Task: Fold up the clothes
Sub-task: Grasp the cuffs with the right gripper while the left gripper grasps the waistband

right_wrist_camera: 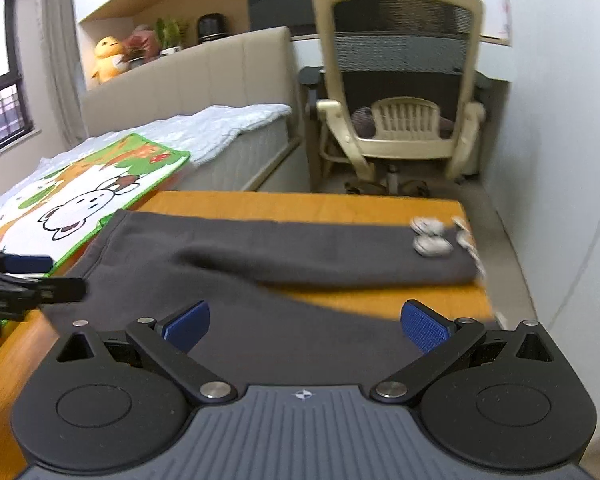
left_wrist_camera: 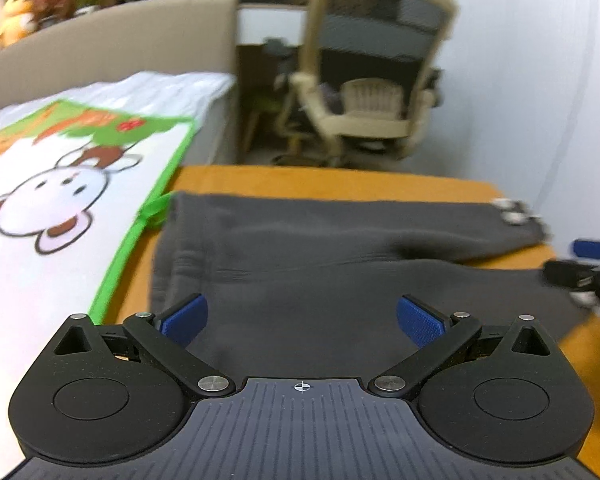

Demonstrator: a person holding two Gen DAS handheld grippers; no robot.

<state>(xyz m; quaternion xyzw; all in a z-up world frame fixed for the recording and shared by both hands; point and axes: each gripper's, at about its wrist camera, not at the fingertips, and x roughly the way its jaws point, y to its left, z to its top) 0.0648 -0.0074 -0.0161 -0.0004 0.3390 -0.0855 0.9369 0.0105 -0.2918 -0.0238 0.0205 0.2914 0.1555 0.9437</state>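
Dark grey trousers (left_wrist_camera: 300, 264) lie spread on an orange table (left_wrist_camera: 340, 182), legs running to the right, with a white ornament (left_wrist_camera: 514, 212) at the far leg's end. My left gripper (left_wrist_camera: 302, 322) is open and empty, low over the waist end. In the right wrist view the trousers (right_wrist_camera: 260, 256) and the ornament (right_wrist_camera: 432, 236) show again on the table (right_wrist_camera: 300, 204). My right gripper (right_wrist_camera: 305, 326) is open and empty over the near leg. Each gripper shows at the other view's edge: the right one (left_wrist_camera: 588, 268), the left one (right_wrist_camera: 24, 280).
A bed with a cartoon-print mat (left_wrist_camera: 60, 200) edged in green adjoins the table on the left. A beige office chair (right_wrist_camera: 396, 92) stands behind the table. A white wall (right_wrist_camera: 560, 160) runs along the right. A shelf with a yellow plush toy (right_wrist_camera: 108, 58) is behind the bed.
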